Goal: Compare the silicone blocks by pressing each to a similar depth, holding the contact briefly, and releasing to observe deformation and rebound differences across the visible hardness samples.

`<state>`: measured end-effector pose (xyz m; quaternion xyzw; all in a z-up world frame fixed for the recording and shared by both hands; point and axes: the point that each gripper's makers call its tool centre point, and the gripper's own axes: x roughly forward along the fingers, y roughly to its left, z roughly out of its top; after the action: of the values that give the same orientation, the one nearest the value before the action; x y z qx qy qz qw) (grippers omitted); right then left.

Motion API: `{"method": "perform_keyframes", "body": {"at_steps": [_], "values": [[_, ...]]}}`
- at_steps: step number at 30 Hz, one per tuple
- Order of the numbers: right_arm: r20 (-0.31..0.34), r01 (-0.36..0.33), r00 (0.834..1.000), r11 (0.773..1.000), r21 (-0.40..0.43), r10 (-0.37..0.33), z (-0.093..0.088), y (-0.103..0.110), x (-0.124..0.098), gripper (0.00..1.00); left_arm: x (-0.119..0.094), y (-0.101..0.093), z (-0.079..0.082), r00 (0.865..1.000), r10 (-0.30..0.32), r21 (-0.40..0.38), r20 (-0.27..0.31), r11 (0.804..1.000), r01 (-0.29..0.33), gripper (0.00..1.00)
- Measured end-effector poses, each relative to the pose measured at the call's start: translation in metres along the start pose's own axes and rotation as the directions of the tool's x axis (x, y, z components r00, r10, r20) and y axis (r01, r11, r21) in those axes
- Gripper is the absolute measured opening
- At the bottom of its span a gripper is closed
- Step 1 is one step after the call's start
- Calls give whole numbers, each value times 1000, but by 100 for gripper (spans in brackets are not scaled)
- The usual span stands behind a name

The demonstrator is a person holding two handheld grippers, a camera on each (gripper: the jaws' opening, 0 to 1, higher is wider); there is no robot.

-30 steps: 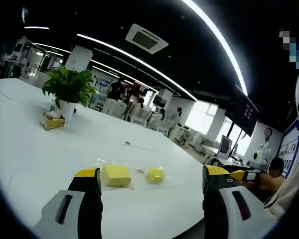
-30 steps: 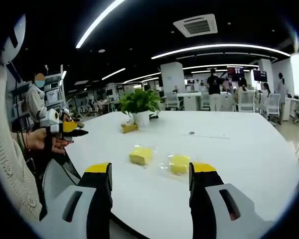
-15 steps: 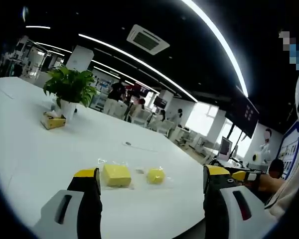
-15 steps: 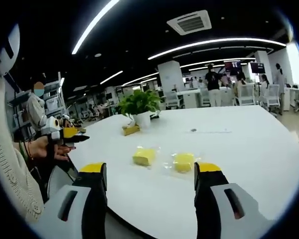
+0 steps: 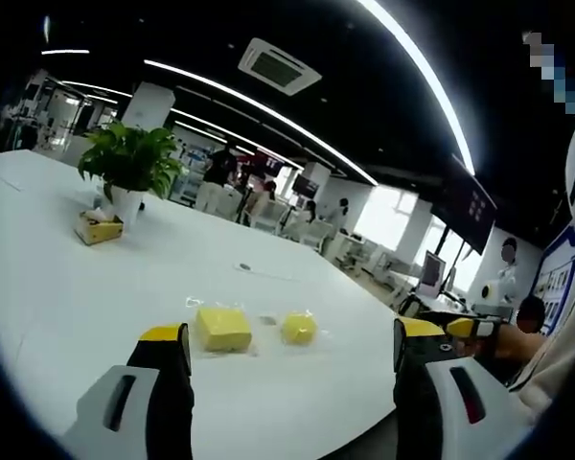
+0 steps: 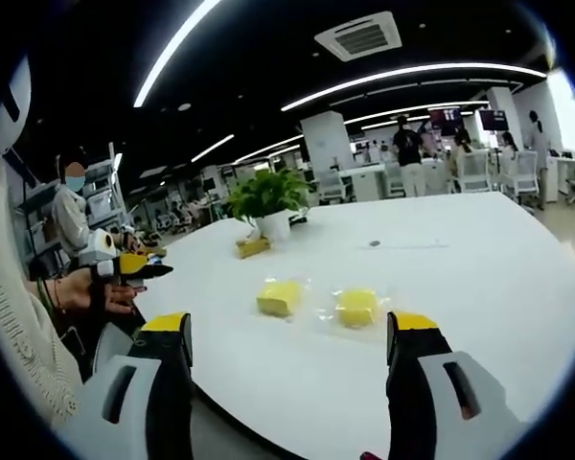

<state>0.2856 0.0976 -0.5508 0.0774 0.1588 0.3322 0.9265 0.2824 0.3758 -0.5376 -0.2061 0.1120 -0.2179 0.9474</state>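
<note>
Both our left claw (image 5: 286, 347) and right claw (image 6: 286, 337) are wide open and hold nothing, so we should push each yellow block (image 6: 279, 296) down gently, equally deep.

1. Right gripper (image 6: 292, 335): jaws spread wide, holding nothing, above the white table's (image 6: 479, 259) near edge.
2. Two yellow silicone blocks (image 6: 280, 296) lie side by side beyond them.
3. Potted plant (image 6: 268, 203) stands farther back.
</note>
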Motion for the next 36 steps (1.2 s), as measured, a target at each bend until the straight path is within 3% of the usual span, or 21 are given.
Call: {"method": "perform_keyframes", "body": {"at_steps": [9, 17, 29, 36], "values": [[-17, 1, 1000, 1000, -4, -1, 1, -1, 6, 76, 9, 7, 0, 1000, 4, -8, -22, 1000, -4, 86], [8, 6, 1000, 1000, -16, -6, 6, -6, 13, 76, 24, 16, 9, 1000, 0, -43, -19, 999, -1, 85], [-56, 21, 998, 1000, 9, -20, -3, -18, 22, 75, 69, 57, 26, 1000, 21, -203, 7, 979, -19, 86], [-83, 14, 996, 1000, 27, -12, -6, -23, 35, 74, 105, 96, 21, 999, 40, -239, -15, 970, -43, 81]]}}
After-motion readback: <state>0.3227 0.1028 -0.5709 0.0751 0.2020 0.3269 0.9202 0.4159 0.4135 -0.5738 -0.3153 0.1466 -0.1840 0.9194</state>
